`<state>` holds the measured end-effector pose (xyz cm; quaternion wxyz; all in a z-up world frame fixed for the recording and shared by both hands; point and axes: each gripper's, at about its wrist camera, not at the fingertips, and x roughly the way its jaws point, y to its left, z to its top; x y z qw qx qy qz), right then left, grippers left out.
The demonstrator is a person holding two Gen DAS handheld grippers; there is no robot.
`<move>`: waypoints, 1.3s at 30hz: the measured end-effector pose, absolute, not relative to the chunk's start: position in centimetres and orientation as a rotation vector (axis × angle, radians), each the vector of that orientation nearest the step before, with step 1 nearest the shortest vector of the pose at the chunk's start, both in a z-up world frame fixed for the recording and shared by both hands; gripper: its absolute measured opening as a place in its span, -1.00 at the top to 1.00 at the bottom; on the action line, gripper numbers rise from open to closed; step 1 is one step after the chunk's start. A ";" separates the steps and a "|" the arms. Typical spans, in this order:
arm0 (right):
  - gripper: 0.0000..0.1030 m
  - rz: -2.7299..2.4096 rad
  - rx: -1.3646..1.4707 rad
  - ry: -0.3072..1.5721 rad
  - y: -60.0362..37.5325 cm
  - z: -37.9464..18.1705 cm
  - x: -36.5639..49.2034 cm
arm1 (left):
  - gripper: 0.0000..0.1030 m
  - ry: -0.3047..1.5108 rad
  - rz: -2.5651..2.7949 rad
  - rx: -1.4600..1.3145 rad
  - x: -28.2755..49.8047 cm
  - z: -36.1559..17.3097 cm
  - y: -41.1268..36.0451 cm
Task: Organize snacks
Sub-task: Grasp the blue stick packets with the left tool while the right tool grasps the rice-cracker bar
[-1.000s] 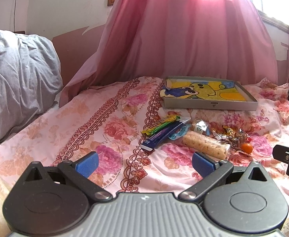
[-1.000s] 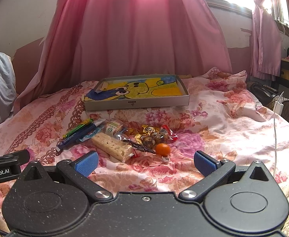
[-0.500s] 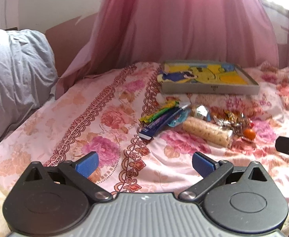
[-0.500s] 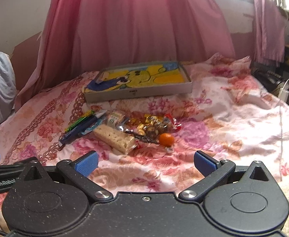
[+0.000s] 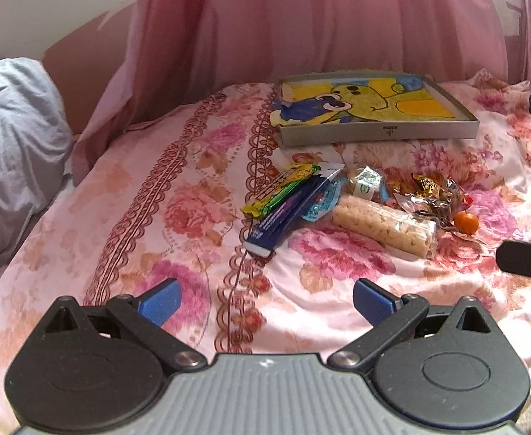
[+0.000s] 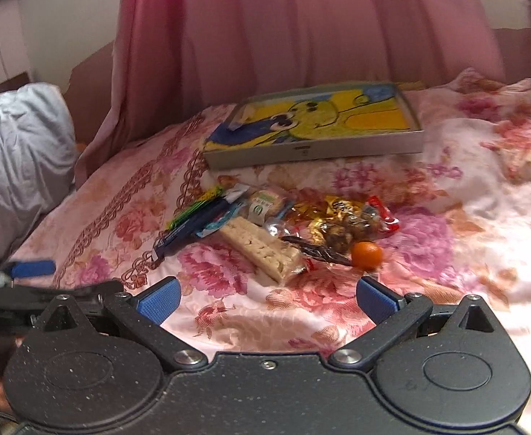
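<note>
**Both grippers wide open above the bedspread, snack pile ahead of you**

Your left gripper (image 5: 265, 299) sits at the bottom of its frame with its jaws spread wide and nothing between them; only the flowered bedspread (image 5: 178, 214) shows in the gap. Your right gripper (image 6: 267, 299) is the same: jaws fully apart, holding nothing.

The snacks lie in a loose heap at the centre of both views, on the bed, short of the tray. In the left wrist view, a yellow-green bar (image 5: 279, 190) lies at the heap's left edge, touching a dark blue packet (image 5: 289, 214) that runs diagonally down to the left. Just right of these is a long clear-wrapped biscuit roll (image 5: 383, 226), tilted down to the right. Above it sits a small green-and-white packet (image 5: 366, 185), and to its right a cluster of gold and clear wrapped sweets (image 5: 430, 195). A small orange fruit (image 5: 466, 223) rests at the heap's right edge, beside the sweets.

The shallow grey tray (image 5: 377, 132) with a yellow cartoon picture lies in the upper centre, beyond the heap and apart from it. A pink curtain (image 5: 319, 18) hangs behind it. A grey pillow (image 5: 11, 134) fills the left edge.

In the right wrist view the fruit (image 6: 366, 253) lies just above the right jaw.
</note>
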<state>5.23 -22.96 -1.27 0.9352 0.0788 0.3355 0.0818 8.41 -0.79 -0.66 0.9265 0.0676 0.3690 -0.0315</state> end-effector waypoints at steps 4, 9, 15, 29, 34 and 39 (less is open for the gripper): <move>-0.99 0.227 0.134 0.717 -22.7 -2.0 7.4 | -0.99 0.797 -0.114 0.172 11.9 -0.2 -0.3; -0.99 0.323 0.128 0.775 -22.2 -3.6 10.0 | -0.99 0.764 -0.173 0.253 15.2 -0.4 -0.5; -0.99 0.456 0.057 0.884 -21.2 -5.4 12.8 | -0.99 0.786 -0.325 0.300 18.6 -2.8 -0.1; -0.87 0.425 -0.001 0.887 -22.0 -8.8 18.0 | -0.98 0.879 -0.460 0.287 24.4 -6.8 0.6; -0.73 0.450 -0.061 0.817 -21.3 -8.6 18.7 | -0.69 0.938 -0.503 0.201 26.1 -7.8 1.3; -0.44 0.453 -0.113 0.820 -20.5 -9.1 19.1 | -0.46 0.972 -0.522 0.135 26.5 -8.3 2.0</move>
